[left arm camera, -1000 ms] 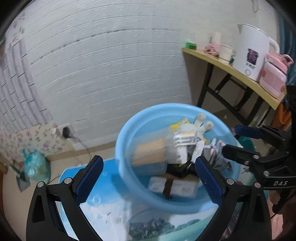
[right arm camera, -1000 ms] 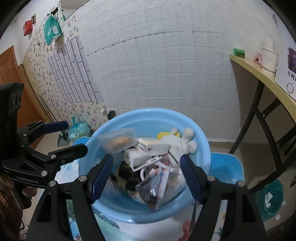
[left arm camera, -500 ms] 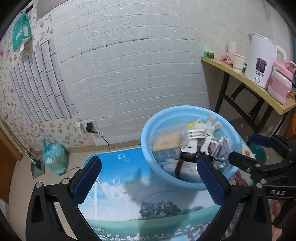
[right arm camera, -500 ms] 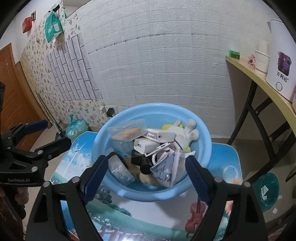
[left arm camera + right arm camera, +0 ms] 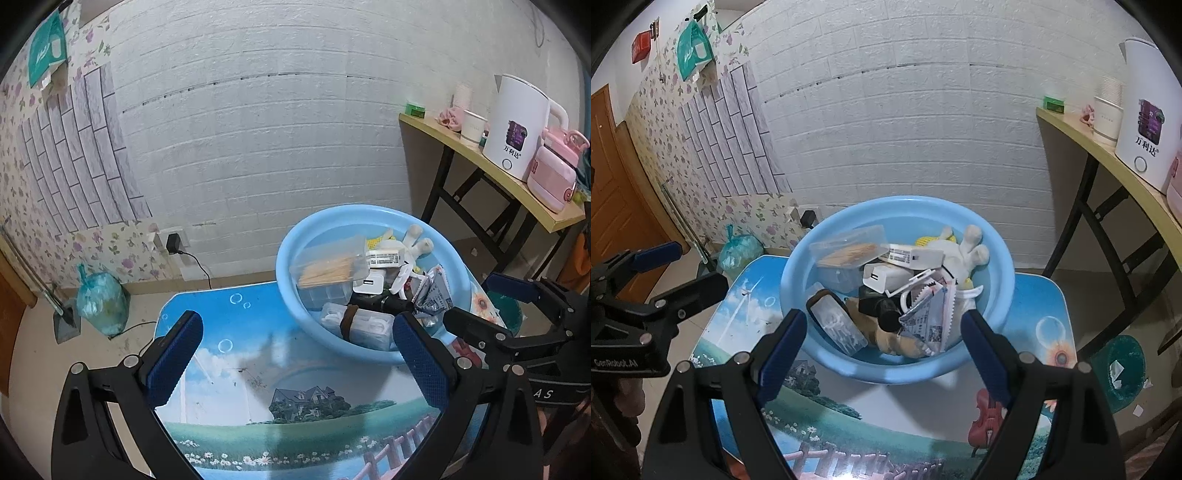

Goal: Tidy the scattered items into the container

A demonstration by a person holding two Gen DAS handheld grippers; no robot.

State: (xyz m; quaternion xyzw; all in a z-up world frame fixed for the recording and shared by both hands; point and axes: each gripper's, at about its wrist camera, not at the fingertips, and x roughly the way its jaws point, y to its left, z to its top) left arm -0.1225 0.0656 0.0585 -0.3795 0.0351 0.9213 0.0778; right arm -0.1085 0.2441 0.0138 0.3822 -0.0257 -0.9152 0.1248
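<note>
The blue basin [image 5: 897, 365] stands on the small picture-printed table [image 5: 1038, 306], toward its far edge near the white brick wall [image 5: 905, 129]. It holds a heap of items: a clear lidded box [image 5: 849, 247] of tan sticks at the back left, a white labelled box [image 5: 914, 254] beside it, a white USB charger [image 5: 881, 276], a white plush toy [image 5: 964, 247] at the back right, a printed foil packet [image 5: 929, 321], a black-rimmed clear case [image 5: 836, 321] at the front left and a brown item [image 5: 886, 334] at the front. The packet and box print is too small to read. The left gripper [image 5: 295, 354] is held above the table's near left part, jaws spread wide and gripping nothing; its body reads "GenRobot.AI" in the right wrist view. The right gripper [image 5: 882, 352] is held just short of the basin's near rim, jaws likewise spread wide and empty; only "AS" of its body lettering shows in the left wrist view. To the right, a wooden shelf [image 5: 480, 158] on black legs carries a white kettle [image 5: 517, 125] marked "万利达", a pink appliance [image 5: 554, 177] and paper cups [image 5: 471, 125]. A tied blue bag [image 5: 99, 302] sits on the floor at the left.
</note>
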